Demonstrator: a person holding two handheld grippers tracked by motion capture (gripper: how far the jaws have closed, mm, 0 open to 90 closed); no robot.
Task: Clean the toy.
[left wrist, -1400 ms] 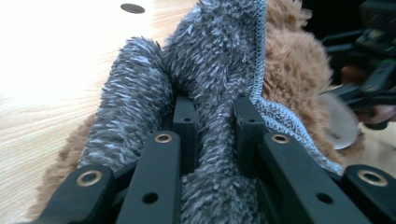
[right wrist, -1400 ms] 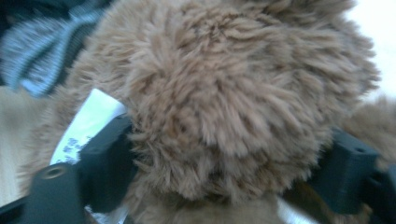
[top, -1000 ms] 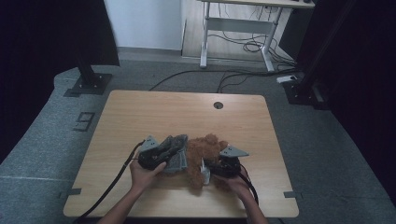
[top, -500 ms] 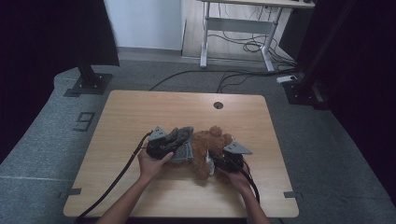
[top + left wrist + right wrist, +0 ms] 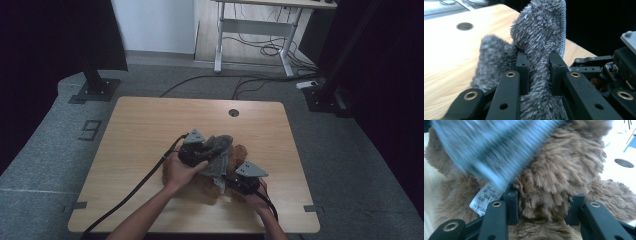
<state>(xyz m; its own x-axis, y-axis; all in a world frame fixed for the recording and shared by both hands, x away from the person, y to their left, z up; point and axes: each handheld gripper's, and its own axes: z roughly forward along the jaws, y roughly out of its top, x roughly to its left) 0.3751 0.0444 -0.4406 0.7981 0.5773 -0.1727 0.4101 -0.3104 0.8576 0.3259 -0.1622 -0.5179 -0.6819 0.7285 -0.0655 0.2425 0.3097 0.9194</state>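
Grey fuzzy cloth (image 5: 537, 50) pinched between left jaws; brown plush (image 5: 564, 177) between closing right jaws.

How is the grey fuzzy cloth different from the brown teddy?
The grey fuzzy cloth is grey with a stitched edge; the brown teddy is brown with a white label. The cloth is thin and floppy, pinched and lifted by the left gripper; the teddy is plump, lies on the table, and has the right gripper closing around it. In the high view the cloth drapes over the teddy. Both look soft and fuzzy.
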